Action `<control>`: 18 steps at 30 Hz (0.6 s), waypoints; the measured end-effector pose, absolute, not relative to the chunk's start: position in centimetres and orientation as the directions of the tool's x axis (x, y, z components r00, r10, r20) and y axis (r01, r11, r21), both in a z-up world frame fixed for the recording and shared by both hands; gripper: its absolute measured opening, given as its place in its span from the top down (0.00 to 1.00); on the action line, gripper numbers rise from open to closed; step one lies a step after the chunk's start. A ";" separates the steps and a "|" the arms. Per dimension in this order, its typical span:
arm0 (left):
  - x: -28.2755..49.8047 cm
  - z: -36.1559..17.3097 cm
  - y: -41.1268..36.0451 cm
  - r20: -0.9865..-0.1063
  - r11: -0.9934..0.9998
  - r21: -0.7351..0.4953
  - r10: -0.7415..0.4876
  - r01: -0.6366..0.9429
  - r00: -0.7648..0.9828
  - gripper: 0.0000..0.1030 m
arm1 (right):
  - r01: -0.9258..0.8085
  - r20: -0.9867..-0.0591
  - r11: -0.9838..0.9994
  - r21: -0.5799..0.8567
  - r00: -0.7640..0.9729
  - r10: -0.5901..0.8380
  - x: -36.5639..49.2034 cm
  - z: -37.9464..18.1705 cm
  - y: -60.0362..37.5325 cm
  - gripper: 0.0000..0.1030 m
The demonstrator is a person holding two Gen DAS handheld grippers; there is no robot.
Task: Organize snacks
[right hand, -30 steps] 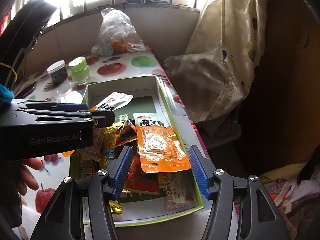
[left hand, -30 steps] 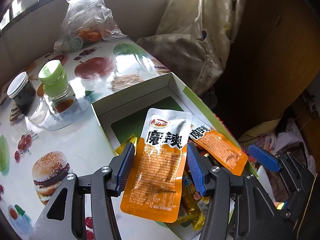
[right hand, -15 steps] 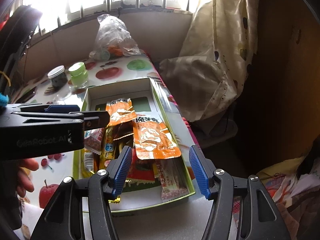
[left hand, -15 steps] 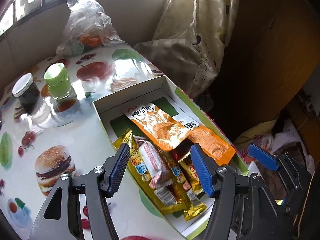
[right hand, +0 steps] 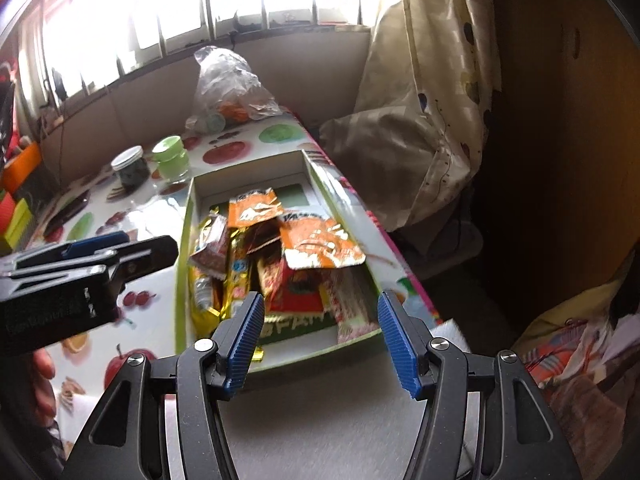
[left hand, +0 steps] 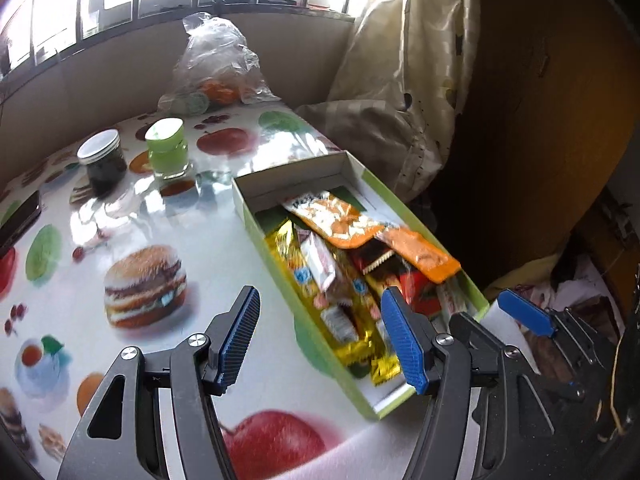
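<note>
Snack packets lie heaped in the green-edged box on the worktop, two orange pouches on top. Left gripper hangs released at the box's 7 o'clock; right gripper released at its 6 o'clock end.

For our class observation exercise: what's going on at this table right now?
A person holds two grippers over a green box of snack packets. Both the left gripper and the right gripper are open and empty. Two orange packets lie on top of the pile inside. Two jars and a plastic bag sit further back.
</note>
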State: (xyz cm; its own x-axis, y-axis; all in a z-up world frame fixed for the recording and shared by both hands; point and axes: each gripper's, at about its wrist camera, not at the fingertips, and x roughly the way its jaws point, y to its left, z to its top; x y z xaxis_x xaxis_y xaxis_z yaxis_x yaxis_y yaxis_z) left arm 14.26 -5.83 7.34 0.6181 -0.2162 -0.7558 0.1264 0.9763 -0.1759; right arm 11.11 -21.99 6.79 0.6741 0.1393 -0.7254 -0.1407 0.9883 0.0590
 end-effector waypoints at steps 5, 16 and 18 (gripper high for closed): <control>12.2 6.3 -5.5 -0.765 0.982 -0.155 -0.188 0.108 0.616 0.38 | -0.135 -0.723 0.987 0.082 0.673 0.152 9.8 6.1 -22.1 0.43; 9.2 3.6 -5.7 -0.789 0.989 -0.111 -0.149 0.100 0.596 0.38 | -0.130 -0.740 0.988 0.085 0.655 0.149 7.8 4.2 -22.1 0.43; 8.8 3.3 -5.9 -0.791 0.989 -0.102 -0.148 0.110 0.594 0.38 | -0.131 -0.750 0.988 0.077 0.645 0.144 7.6 3.7 -22.0 0.43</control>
